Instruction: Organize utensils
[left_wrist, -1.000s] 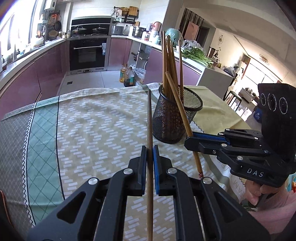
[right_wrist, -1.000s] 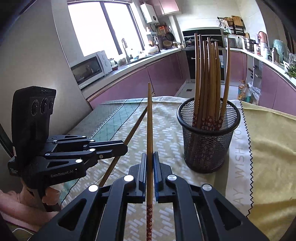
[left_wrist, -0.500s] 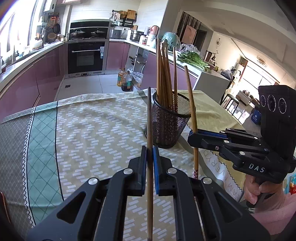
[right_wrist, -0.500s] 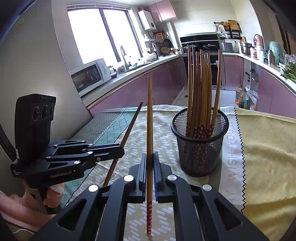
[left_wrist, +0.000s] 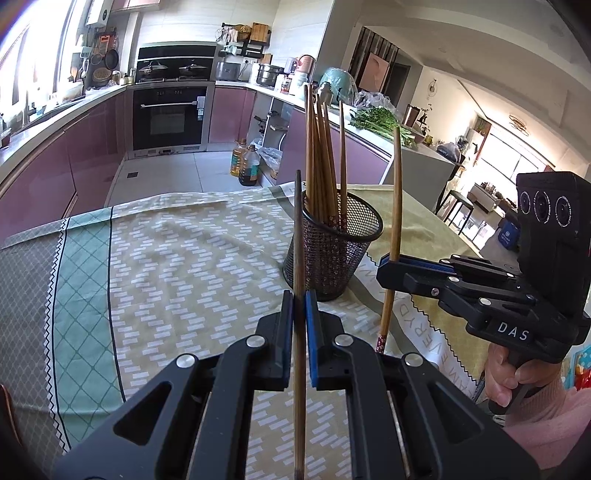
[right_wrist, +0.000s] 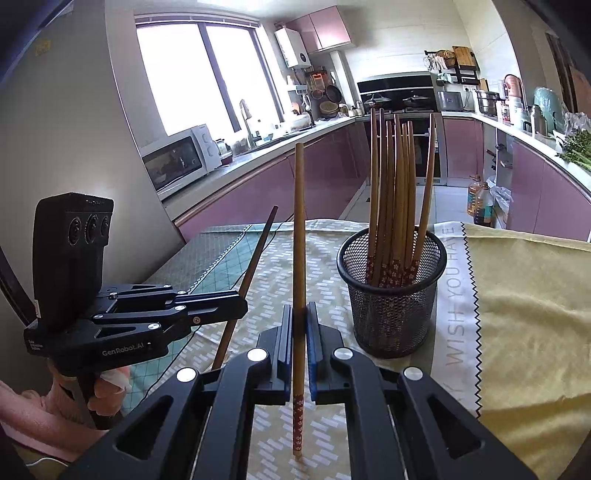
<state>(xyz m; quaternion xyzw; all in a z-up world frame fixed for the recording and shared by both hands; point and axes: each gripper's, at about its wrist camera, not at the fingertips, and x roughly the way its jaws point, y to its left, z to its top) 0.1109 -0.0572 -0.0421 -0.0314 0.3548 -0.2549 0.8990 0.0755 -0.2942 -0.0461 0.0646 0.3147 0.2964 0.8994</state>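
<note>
Left wrist view: dark chopstick, lower end cut off.

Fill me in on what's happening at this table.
A person is tidying chopsticks into a black mesh holder on the tablecloth, with a hand-held claw in each hand. The left claw is shut on a dark chopstick, and the right claw is shut on a lighter chopstick with a red patterned end. Both sticks are held roughly upright beside the holder, not yet in it. The holder already has a bundle of chopsticks standing in it.
</note>
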